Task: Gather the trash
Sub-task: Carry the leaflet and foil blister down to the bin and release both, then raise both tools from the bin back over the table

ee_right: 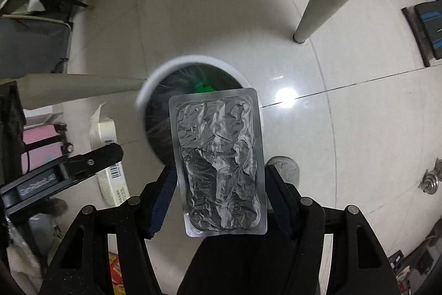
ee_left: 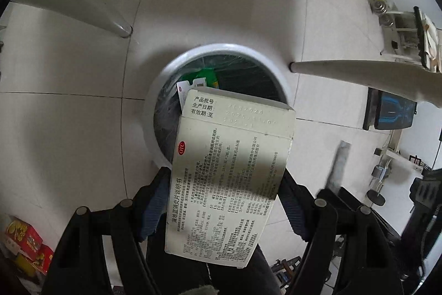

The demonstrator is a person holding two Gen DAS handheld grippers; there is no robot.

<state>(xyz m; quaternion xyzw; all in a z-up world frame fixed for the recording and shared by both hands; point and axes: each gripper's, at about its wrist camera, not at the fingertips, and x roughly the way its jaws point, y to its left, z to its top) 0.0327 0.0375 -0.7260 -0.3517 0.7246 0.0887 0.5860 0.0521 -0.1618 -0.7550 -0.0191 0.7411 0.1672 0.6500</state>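
My left gripper point(ee_left: 225, 192) is shut on a white medicine box point(ee_left: 229, 173) printed with black Chinese text, held above and just in front of a round white trash bin point(ee_left: 165, 73) lined with a black bag. Green trash point(ee_left: 208, 76) and a white card lie inside the bin. My right gripper point(ee_right: 219, 192) is shut on a crumpled silver foil blister pack point(ee_right: 218, 159), held over the near edge of the same bin point(ee_right: 154, 79). The left gripper's finger point(ee_right: 91, 159) shows at the left of the right wrist view.
White table legs point(ee_left: 116, 26) point(ee_left: 331, 68) point(ee_right: 306, 29) stand around the bin on the pale tiled floor. A long white carton point(ee_right: 110, 156) lies left of the bin. Red and yellow boxes point(ee_left: 25, 237) sit at the lower left. Furniture and clutter line the edges.
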